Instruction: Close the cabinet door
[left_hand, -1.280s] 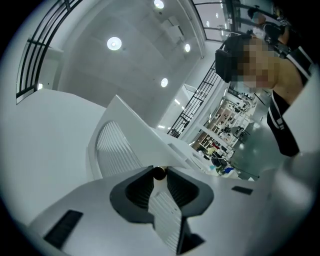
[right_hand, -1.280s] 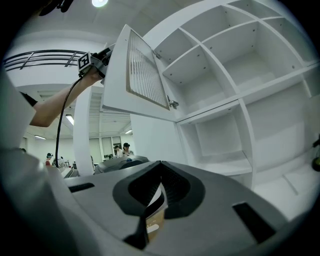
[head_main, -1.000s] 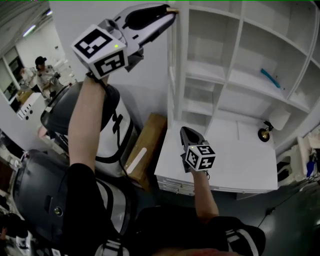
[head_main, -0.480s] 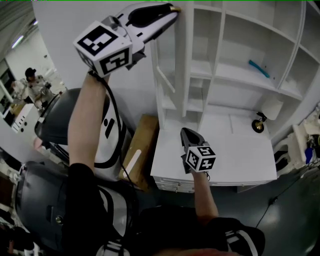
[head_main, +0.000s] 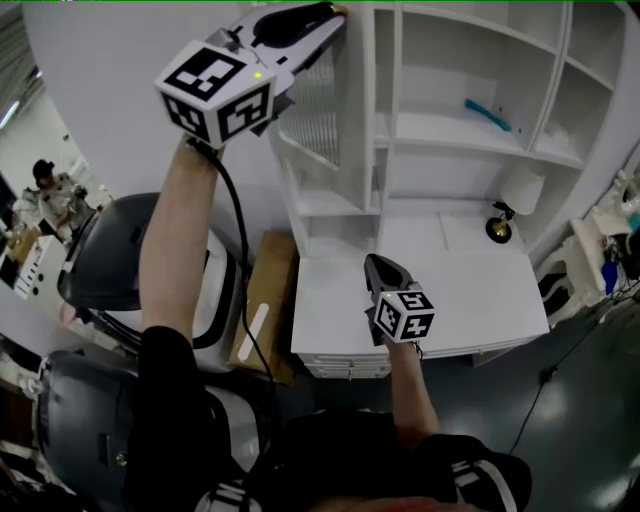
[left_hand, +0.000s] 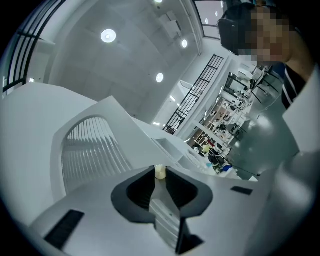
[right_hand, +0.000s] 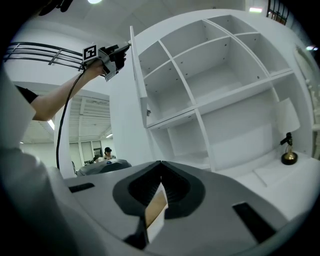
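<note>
**White shelf cabinet (head_main: 385, 100) with door part open.** The cabinet door (head_main: 318, 95), with a ribbed panel, stands ajar off the cabinet's left front edge. The left gripper (head_main: 340, 13), raised at the cabinet's top left corner, grasps the door's small pale knob (left_hand: 160, 171). Its jaws have just been closing, with the knob between their tips. The right gripper (head_main: 373, 260), clenched on nothing, hovers before the cabinet's lower middle. A small lamp (head_main: 505, 205) stands in the cabinet's lower right bay.
</note>
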